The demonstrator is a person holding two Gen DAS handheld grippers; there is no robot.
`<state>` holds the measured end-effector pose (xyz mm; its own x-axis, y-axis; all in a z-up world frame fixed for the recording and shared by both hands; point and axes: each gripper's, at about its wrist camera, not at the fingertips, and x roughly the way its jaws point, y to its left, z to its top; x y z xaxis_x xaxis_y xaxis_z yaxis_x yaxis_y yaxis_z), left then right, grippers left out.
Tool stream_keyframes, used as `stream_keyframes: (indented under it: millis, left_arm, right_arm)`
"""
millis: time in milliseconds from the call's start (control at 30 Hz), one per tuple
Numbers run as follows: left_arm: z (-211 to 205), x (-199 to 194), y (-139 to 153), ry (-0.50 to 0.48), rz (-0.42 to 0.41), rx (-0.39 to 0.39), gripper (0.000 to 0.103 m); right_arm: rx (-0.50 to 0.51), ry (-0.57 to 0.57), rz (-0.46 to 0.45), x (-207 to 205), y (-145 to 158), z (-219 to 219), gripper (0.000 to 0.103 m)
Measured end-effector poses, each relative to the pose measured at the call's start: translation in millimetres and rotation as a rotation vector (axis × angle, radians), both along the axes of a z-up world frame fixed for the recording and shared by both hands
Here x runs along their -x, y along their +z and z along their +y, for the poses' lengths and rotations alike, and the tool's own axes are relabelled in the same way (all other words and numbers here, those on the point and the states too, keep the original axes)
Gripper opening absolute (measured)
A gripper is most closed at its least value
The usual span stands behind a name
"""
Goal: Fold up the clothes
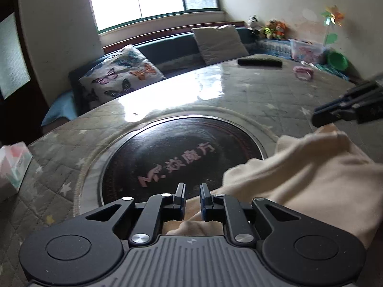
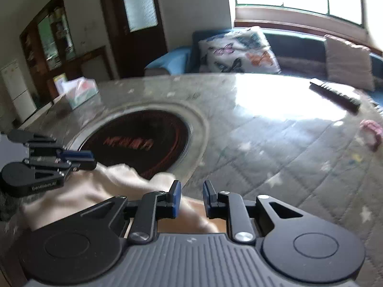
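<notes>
A cream-coloured garment (image 1: pixel 311 167) lies bunched on the round table, partly over the dark centre disc (image 1: pixel 182 157). My left gripper (image 1: pixel 192 190) is open, its jaws a small gap apart, with the garment's edge lying under and between them. My right gripper (image 2: pixel 191 187) is open above the other end of the garment (image 2: pixel 95 189). In the left wrist view the right gripper (image 1: pixel 318 117) shows at the right edge, just above the cloth. In the right wrist view the left gripper (image 2: pixel 92 160) shows at the left, at the cloth's edge.
The quilted grey table cover (image 1: pixel 263 100) has a glossy sheet over it. A tissue box (image 2: pixel 80 91) stands at the table's left. A dark folded item (image 1: pixel 259 61) and a small pink item (image 1: pixel 304 73) lie at the far side. A sofa with a butterfly cushion (image 1: pixel 119 71) stands behind.
</notes>
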<state>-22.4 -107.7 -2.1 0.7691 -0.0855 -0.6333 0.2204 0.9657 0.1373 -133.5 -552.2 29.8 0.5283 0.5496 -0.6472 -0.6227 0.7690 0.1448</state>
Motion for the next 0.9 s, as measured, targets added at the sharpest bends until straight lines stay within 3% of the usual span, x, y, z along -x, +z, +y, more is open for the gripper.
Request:
stream_keyframes:
  millis: [167, 333, 600, 900]
  left_arm:
    - [-6, 10, 16, -0.043, -0.018, 0.055, 0.013]
    - [-27, 5, 19, -0.101, 0.042, 0.098, 0.013]
    - [-44, -30, 0, -0.035, 0.177, 0.144, 0.013]
    - [-44, -29, -4, -0.019, 0.159, 0.149, 0.013]
  right_arm:
    - [-0.009, 0.106, 0.018, 10, 2, 15, 0.017]
    - [0.06, 0.122, 0.032, 6, -13, 41, 0.017]
    - [0.08, 0.112, 0.025, 1, -18, 50, 0.017]
    - [0.048, 0.098, -0.019, 25, 1, 19, 0.017]
